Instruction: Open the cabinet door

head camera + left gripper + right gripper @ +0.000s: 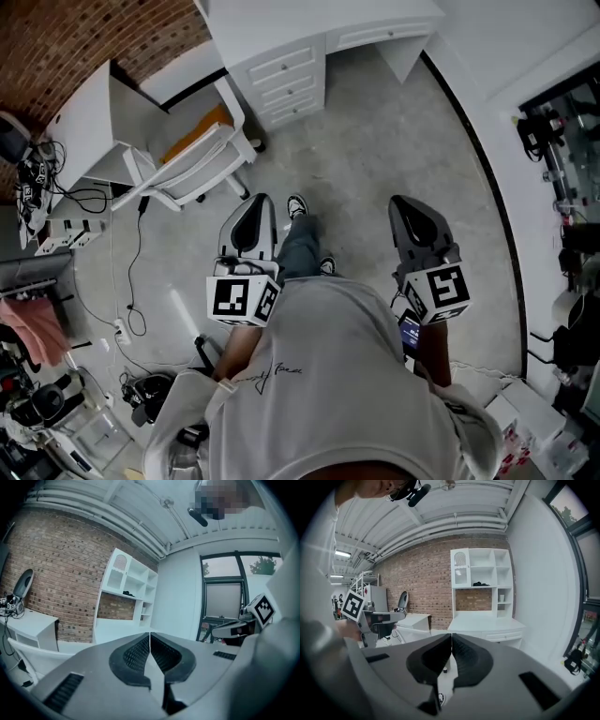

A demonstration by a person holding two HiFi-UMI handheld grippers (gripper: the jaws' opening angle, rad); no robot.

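Observation:
A tall white hutch (480, 581) stands against the brick wall ahead, above a white desk with drawers (281, 70). Its small cabinet door (460, 570), with an arched slatted top, is at the upper left and looks closed; the same door (118, 573) appears in the left gripper view. My left gripper (251, 211) and right gripper (411, 211) are held side by side over the floor, well short of the hutch. The left gripper's (150, 635) jaws meet with nothing between them. So do those of the right gripper (451, 636).
A white chair (192, 164) stands left of the way to the desk. A second white desk (89, 127) with cables and gear sits further left. A cable (136, 281) trails on the grey floor. Dark equipment lines the right wall (562, 141).

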